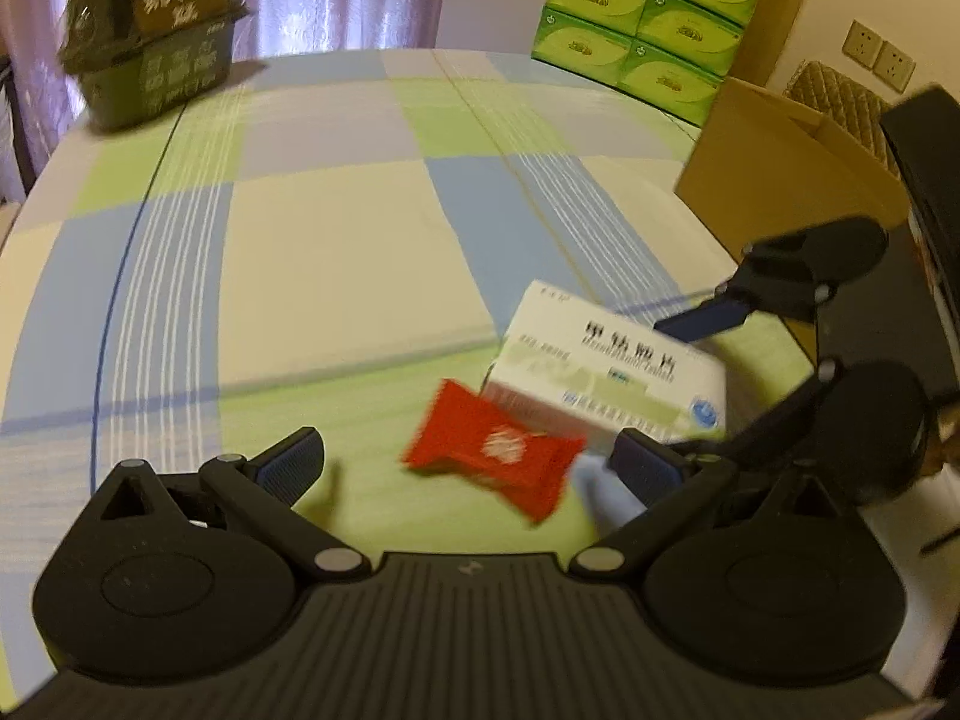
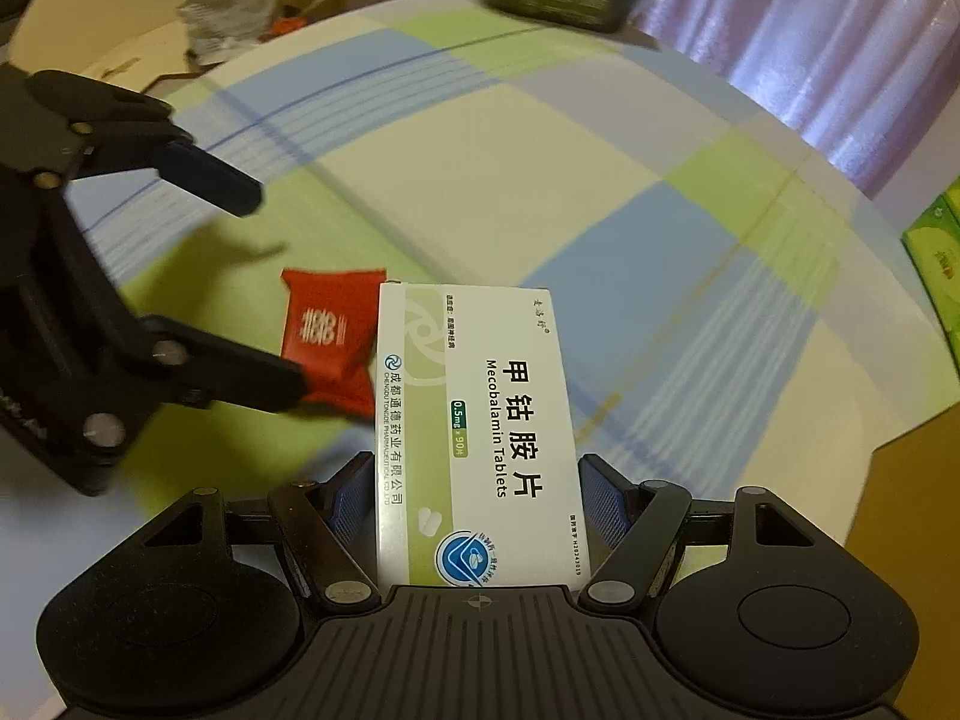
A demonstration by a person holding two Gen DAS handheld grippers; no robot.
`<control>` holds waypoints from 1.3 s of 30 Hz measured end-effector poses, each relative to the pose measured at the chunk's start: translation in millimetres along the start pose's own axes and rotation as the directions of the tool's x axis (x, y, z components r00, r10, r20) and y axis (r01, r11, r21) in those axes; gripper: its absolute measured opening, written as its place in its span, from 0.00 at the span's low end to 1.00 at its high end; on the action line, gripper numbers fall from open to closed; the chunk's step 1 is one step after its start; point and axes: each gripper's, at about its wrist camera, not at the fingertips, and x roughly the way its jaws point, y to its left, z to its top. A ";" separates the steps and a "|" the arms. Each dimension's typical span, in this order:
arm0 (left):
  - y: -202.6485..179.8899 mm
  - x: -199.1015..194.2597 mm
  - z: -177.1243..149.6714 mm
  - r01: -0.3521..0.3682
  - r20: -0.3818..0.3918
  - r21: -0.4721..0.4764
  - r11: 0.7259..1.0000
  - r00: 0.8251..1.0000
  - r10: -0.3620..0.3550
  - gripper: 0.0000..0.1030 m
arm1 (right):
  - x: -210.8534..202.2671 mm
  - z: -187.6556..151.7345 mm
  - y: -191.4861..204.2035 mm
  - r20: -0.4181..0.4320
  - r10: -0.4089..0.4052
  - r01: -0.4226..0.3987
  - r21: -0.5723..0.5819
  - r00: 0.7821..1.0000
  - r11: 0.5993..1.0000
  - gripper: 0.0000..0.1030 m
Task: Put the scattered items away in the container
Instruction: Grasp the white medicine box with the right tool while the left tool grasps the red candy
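Checked bedsheet (image 1: pixel 336 252) spreads wide, with a dark green basket (image 1: pixel 150 60) at its far edge, holding a brown box. Right tongs (image 2: pixel 474 498) reach level, clamped on the white tablet box (image 2: pixel 480 420). Left tongs (image 1: pixel 468 462) gape around the red sachet (image 1: pixel 498 450) beside it.

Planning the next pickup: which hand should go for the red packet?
Left. Its tongs are open with the red packet lying between the fingers. The right tongs already flank the medicine box, so that hand looks occupied.
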 end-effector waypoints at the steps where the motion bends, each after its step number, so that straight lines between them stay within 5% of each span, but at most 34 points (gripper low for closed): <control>1: -1.5 -4.4 -7.3 0.003 -0.001 -0.012 1.000 1.000 -0.003 0.98 | -2.9 -4.4 8.0 -0.001 0.018 -0.018 0.009 1.000 1.000 0.71; 5: -7.3 -18.4 -33.4 -0.080 0.000 0.008 0.997 0.997 0.080 0.98 | -14.4 -23.1 28.0 0.000 0.024 -0.024 0.047 1.000 0.999 0.71; 8: -9.2 -15.9 -39.1 -0.144 -0.010 0.047 0.988 0.989 0.144 0.97 | -20.6 -38.8 21.4 0.003 -0.060 0.059 0.171 0.998 0.984 0.71; 12: 6.8 -10.0 -35.7 -0.050 -0.002 -0.172 0.984 0.999 0.050 0.85 | -27.1 -55.8 15.6 0.013 -0.148 0.138 0.287 0.989 0.948 0.71; 14: 6.7 -5.5 -32.0 -0.040 0.009 -0.208 0.977 0.999 0.043 0.83 | -29.9 -61.9 17.5 0.029 -0.171 0.154 0.307 0.985 0.939 0.71; 22: -7.9 8.8 -21.3 -0.162 0.009 -0.085 0.983 0.987 0.163 0.53 | -30.3 -65.4 8.3 0.059 -0.178 0.152 0.301 0.982 0.941 0.71; 25: -6.0 10.1 -17.7 -0.161 -0.009 -0.009 0.987 0.987 0.161 0.30 | -32.1 -72.4 2.4 0.067 -0.162 0.134 0.308 0.985 0.942 0.71; 30: -5.2 6.7 -16.0 -0.110 -0.050 0.124 0.986 0.992 0.117 0.26 | -32.5 -76.0 -1.6 0.087 -0.151 0.116 0.322 0.985 0.940 0.71; 39: -26.5 3.9 -25.4 -0.199 0.007 0.293 0.935 0.979 0.206 0.34 | -33.1 -79.7 -2.0 0.117 -0.161 0.110 0.354 0.980 0.929 0.72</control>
